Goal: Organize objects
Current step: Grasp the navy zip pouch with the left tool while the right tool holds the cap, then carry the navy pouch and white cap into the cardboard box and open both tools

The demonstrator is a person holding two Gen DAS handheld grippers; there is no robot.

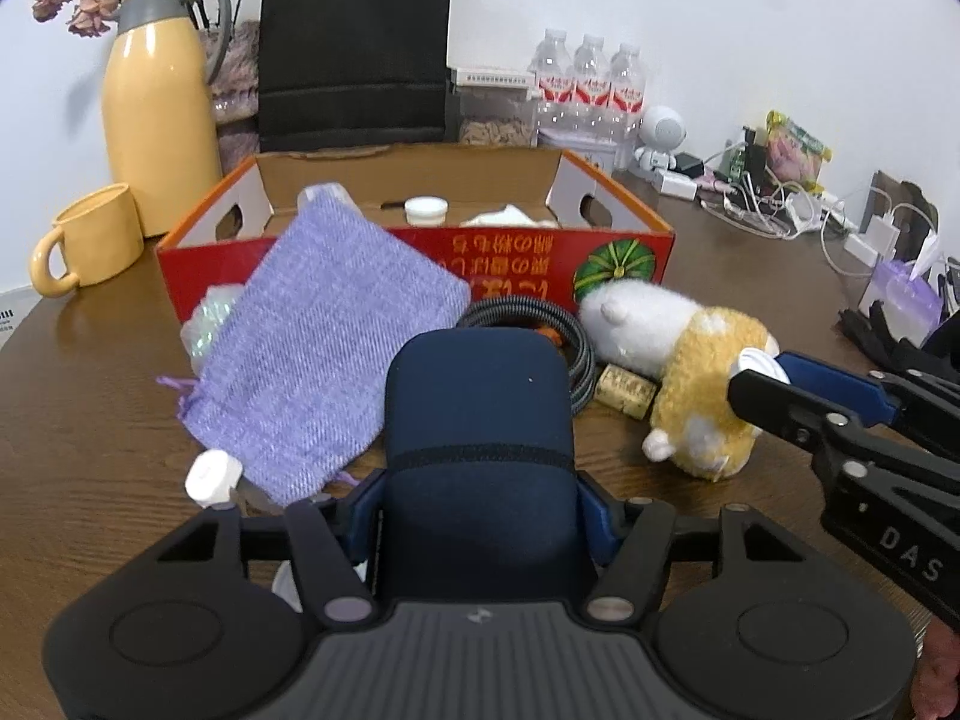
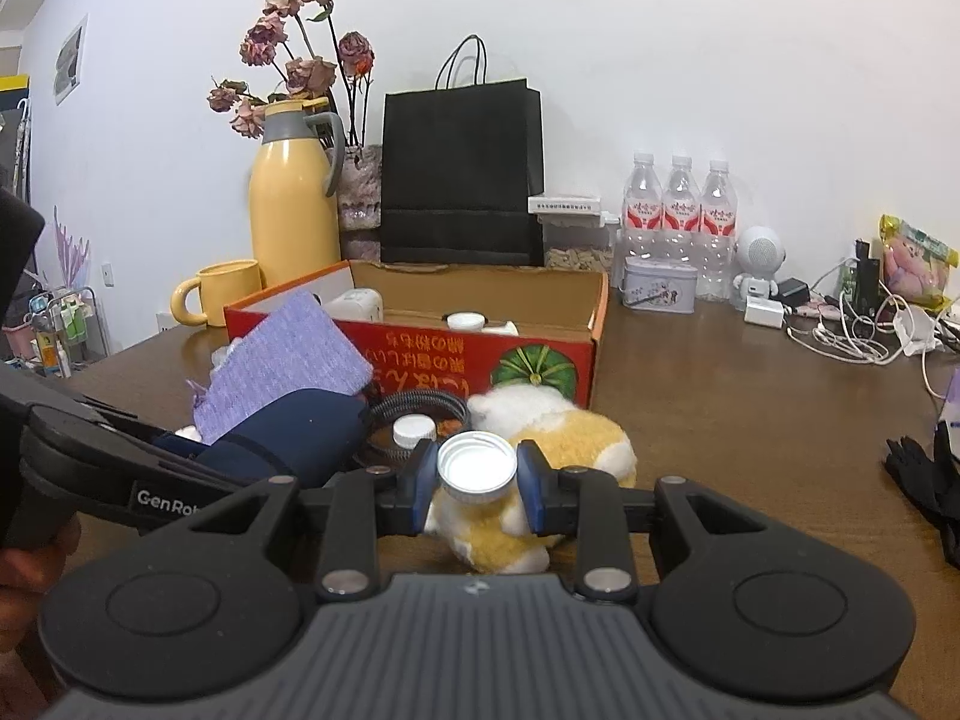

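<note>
A cardboard box (image 1: 414, 252) stands mid-desk (image 1: 108, 420), a small jar (image 1: 425, 209) inside it. Behind it, along the desk's back edge, stand a paper bag (image 1: 354, 48), a jug (image 1: 159, 114) to its left and water bottles (image 1: 591, 84) to its right. A mug (image 1: 90, 240) sits left of the box. Before the box lie a fabric pouch (image 1: 324, 336), a coiled cable (image 1: 528, 315) and a plush toy (image 1: 678, 360). Chargers and cords (image 1: 774, 210) crowd the desk's right edge.

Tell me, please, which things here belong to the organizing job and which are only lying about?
For the job:
- red box
- navy case in the left tongs
- white cap in the right tongs
- purple pouch
- plush toy
- cork
- braided cable

Lying about:
- yellow jug
- yellow mug
- black bag
- water bottles
- chargers
</note>
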